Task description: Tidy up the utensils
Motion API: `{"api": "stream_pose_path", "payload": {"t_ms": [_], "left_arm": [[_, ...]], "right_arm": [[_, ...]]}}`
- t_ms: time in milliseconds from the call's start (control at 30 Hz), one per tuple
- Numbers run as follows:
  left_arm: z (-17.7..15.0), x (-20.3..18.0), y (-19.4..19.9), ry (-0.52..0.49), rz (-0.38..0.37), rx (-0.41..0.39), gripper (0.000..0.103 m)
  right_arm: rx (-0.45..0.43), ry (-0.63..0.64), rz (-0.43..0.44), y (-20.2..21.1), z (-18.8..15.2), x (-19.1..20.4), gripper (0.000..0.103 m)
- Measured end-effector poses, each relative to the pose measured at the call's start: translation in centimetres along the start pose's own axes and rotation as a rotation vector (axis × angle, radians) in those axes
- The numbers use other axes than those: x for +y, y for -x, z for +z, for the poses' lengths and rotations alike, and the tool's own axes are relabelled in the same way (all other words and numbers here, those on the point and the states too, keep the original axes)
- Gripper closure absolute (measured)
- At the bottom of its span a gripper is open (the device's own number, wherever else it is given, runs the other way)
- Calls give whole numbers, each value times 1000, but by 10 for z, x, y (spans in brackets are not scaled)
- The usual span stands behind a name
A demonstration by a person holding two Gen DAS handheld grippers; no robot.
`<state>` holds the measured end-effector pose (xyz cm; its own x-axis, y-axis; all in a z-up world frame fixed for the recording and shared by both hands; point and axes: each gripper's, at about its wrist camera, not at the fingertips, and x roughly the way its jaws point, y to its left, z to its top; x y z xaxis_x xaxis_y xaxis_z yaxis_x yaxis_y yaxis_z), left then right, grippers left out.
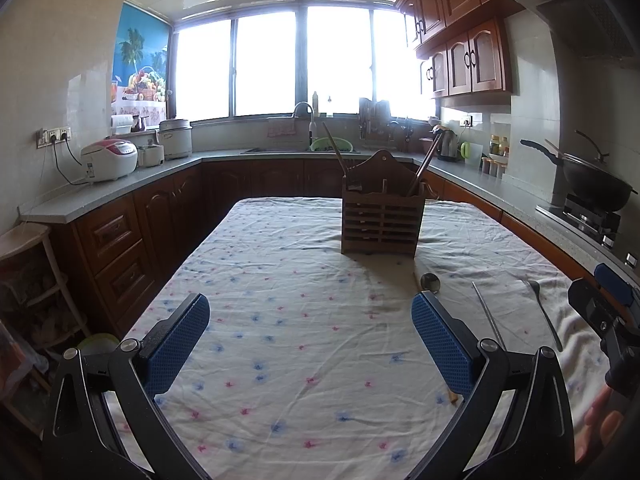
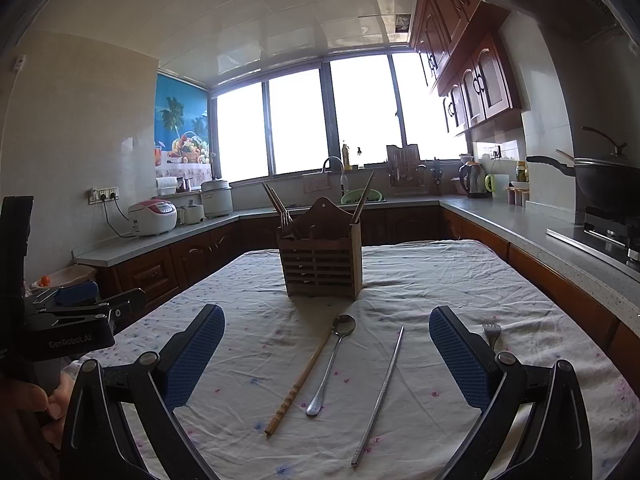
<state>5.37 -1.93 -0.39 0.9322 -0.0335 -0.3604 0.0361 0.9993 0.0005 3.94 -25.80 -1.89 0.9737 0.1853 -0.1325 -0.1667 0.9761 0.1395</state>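
A slatted wooden utensil holder (image 2: 322,262) stands mid-table (image 1: 382,222), with chopsticks and a fork upright in it. On the floral cloth in the right wrist view lie a wooden chopstick (image 2: 300,384), a metal spoon (image 2: 332,364), a metal chopstick (image 2: 380,396) and a fork (image 2: 491,334). My right gripper (image 2: 326,360) is open above these, empty. My left gripper (image 1: 310,344) is open and empty over bare cloth to their left. In the left wrist view, the spoon bowl (image 1: 430,282), metal chopstick (image 1: 488,316) and fork (image 1: 544,312) lie to its right.
The table (image 2: 440,280) is ringed by a grey countertop (image 1: 132,184) with rice cookers (image 1: 109,159), a sink (image 1: 304,148), a kettle (image 2: 473,180) and a wok (image 2: 600,184) on the stove at right. A stool (image 1: 24,240) stands at left.
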Motion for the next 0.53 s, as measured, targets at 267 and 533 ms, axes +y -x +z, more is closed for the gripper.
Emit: {"api": "stream_pose_path", "payload": {"t_ms": [267, 533], "left_arm": [[1, 1, 0, -1, -3, 0, 0], [4, 2, -2, 9, -10, 6, 0]], "right_arm": [[0, -1, 0, 0, 1, 0, 0], [9, -5, -2, -3, 1, -3, 0]]}}
